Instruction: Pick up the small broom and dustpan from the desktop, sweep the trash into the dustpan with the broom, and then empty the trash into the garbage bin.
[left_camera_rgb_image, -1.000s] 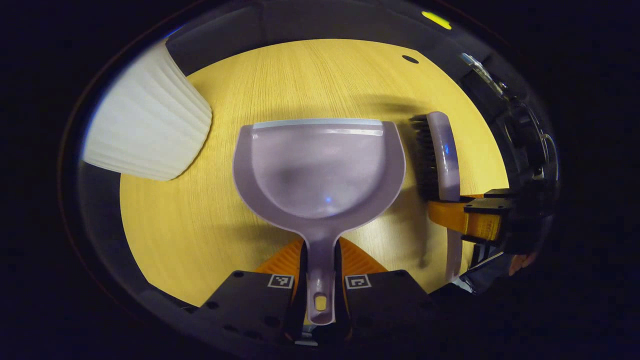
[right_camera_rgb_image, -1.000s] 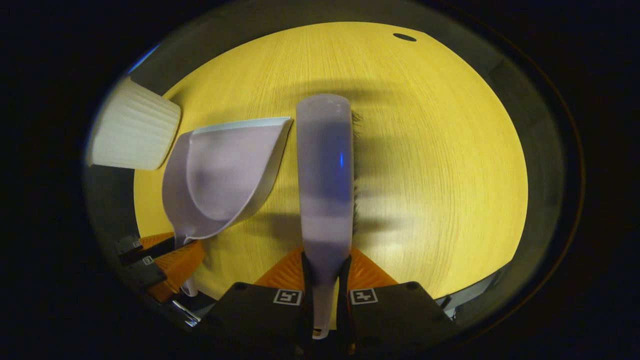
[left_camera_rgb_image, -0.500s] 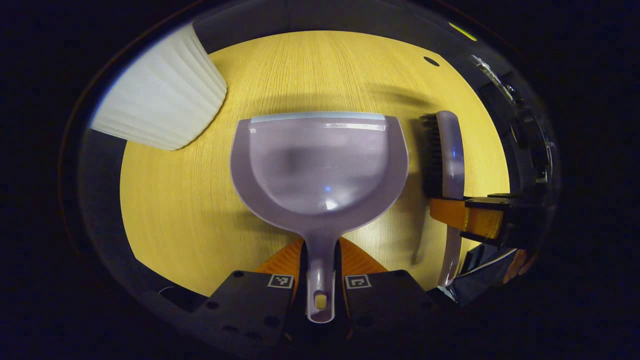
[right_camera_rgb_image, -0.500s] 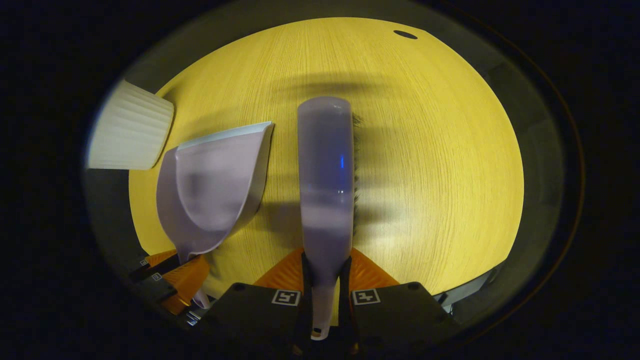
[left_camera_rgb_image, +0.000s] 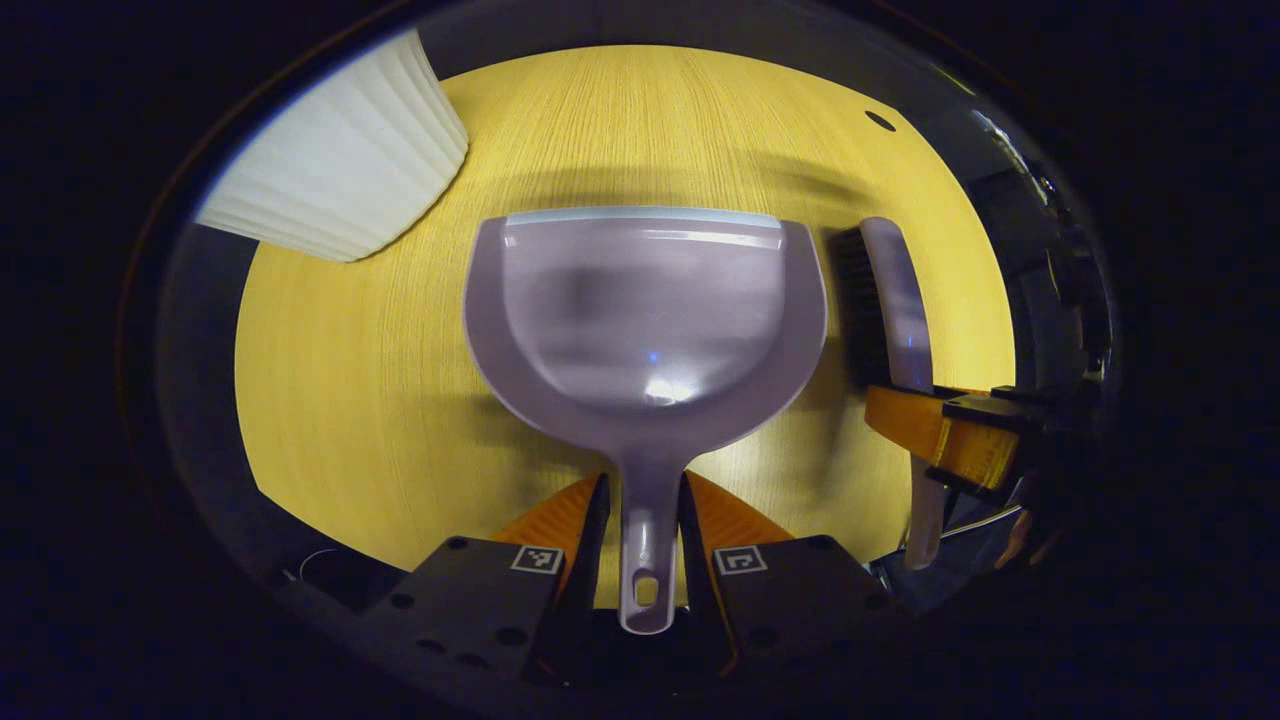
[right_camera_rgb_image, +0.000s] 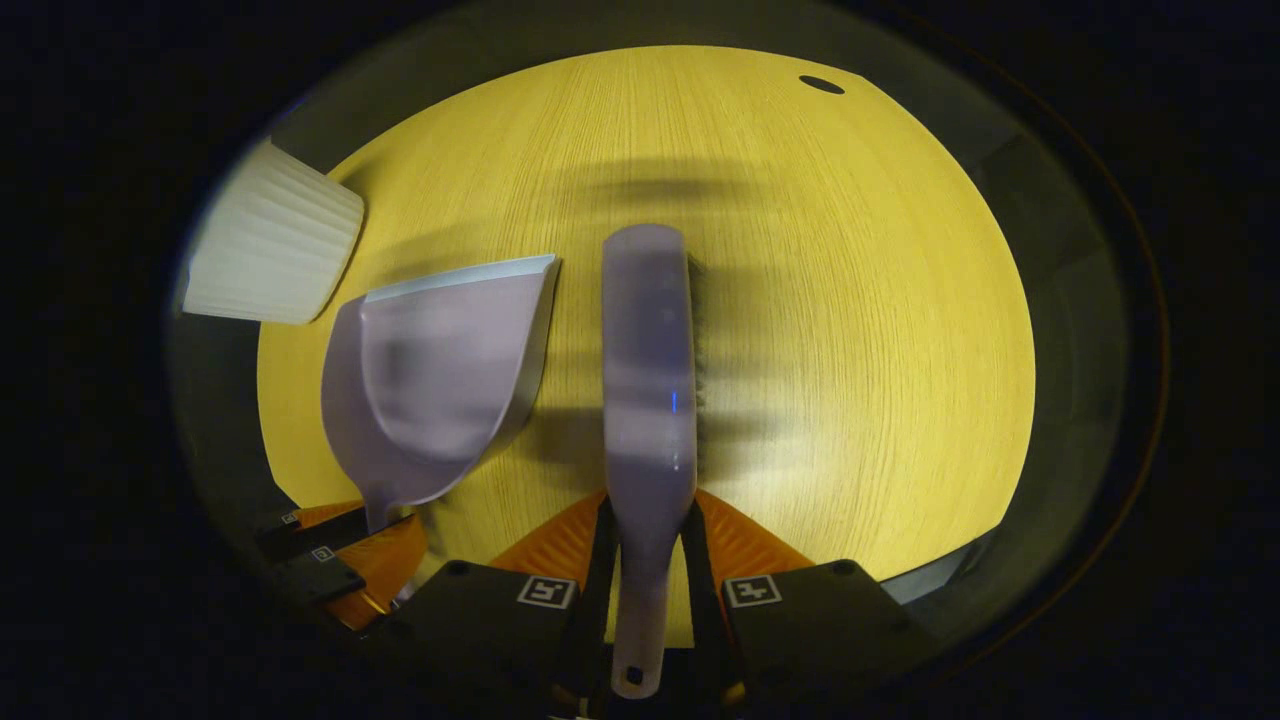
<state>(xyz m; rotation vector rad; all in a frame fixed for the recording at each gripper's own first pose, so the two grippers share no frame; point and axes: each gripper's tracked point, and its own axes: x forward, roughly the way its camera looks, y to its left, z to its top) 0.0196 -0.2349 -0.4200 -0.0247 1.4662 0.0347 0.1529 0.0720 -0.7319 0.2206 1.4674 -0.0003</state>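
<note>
over the desktop, left tool clamped on dustpan handle, right tool clamped on broom handle, both level

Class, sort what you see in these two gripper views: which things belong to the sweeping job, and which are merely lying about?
Belong to the job:
- dustpan, its handle between the left gripper fingers
- small broom, its handle between the right gripper fingers
- white ribbed garbage bin
- wooden desktop

Just lying about:
- Nothing loose; just a dark hole in the desktop

Both views look down, close; share desktop.
</note>
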